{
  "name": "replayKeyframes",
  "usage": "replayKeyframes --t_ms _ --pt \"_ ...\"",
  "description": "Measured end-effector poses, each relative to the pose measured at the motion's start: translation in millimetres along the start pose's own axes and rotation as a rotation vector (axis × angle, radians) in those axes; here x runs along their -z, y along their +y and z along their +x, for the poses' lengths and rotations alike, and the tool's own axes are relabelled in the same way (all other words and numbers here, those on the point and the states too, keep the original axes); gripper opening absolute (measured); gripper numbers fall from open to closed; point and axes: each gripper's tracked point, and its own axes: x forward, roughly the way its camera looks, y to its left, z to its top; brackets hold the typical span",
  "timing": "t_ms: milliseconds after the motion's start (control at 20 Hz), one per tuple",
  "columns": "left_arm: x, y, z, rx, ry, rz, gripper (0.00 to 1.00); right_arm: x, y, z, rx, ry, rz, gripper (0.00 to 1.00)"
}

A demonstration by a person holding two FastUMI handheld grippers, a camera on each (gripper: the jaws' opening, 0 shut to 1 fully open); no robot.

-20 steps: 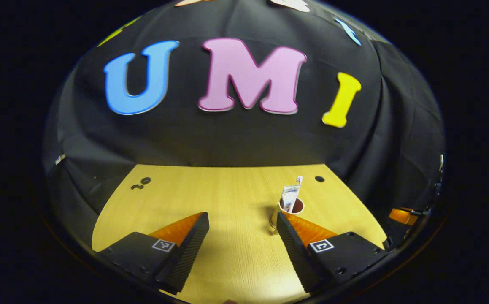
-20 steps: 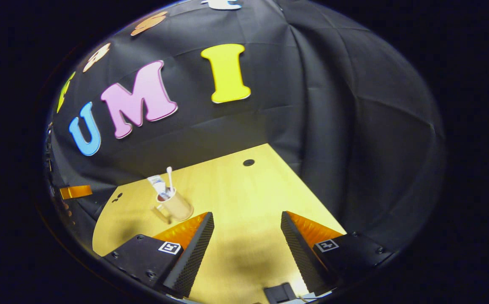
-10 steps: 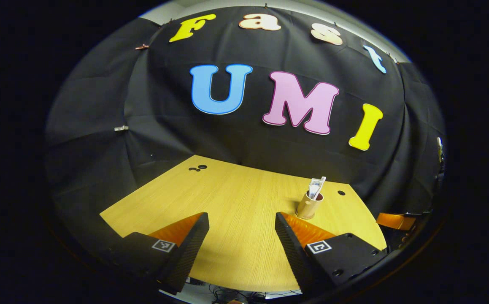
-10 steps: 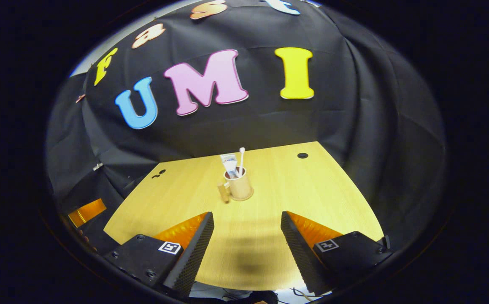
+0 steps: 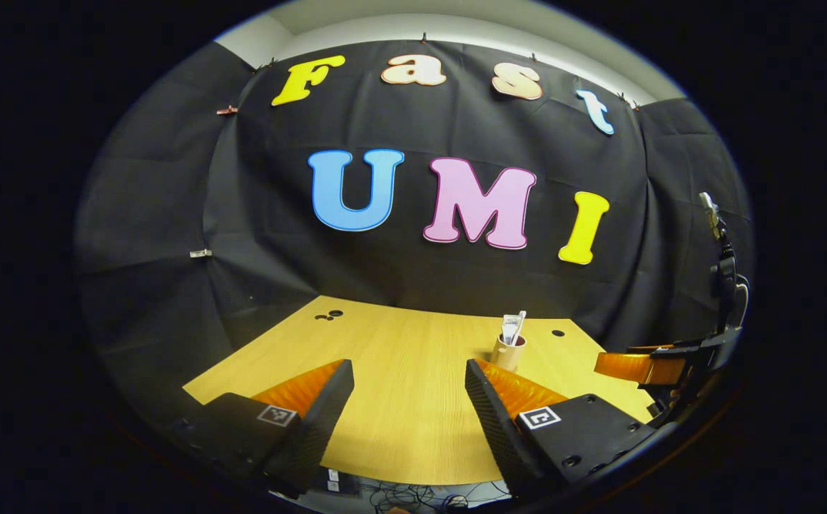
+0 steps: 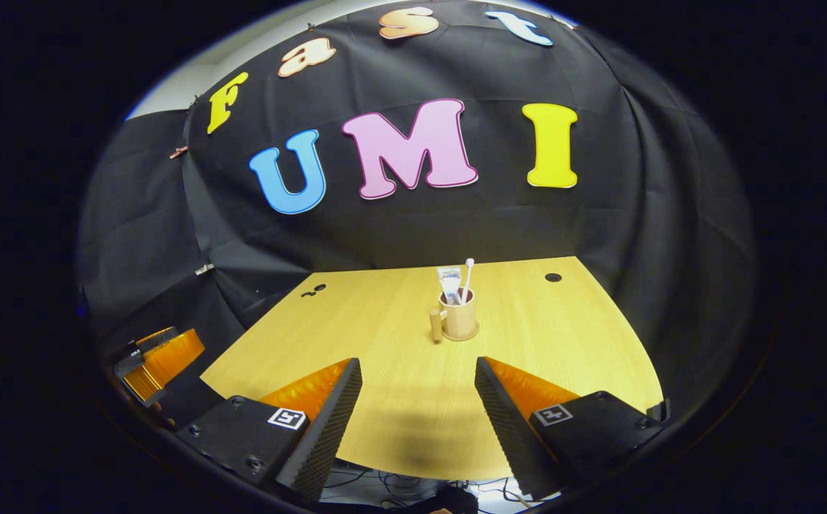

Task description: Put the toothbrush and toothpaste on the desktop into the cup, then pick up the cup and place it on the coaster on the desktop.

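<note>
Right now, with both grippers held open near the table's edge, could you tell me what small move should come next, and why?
Probably none beyond resting: the cup stands on the coaster with toothbrush and toothpaste inside, both grippers apart from it.

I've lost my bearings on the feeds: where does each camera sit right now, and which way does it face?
Left gripper view: rides the left gripper, at the desk's near edge, facing the cloth wall; its own open fingers show at the bottom, the other gripper at far right.
Right gripper view: rides the right gripper, also at the near edge, facing the wall; its own open fingers show, the other gripper at lower left.
Shared: the cup holding toothbrush and toothpaste, and the desk.
</note>
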Motion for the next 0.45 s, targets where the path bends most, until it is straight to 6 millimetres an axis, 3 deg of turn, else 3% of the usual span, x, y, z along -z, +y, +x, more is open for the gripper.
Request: replayKeyframes --t_ms 300,450 --pt "-15 10 -1 0.052 -0.024 0.028 0.97 -19 0 -13 0.046 -0.082 0.004 0.98" --pt "-44 12 -4 0.055 -0.096 0.024 0.97 -27 -6 -24 0.093 -0.135 0.02 0.98"
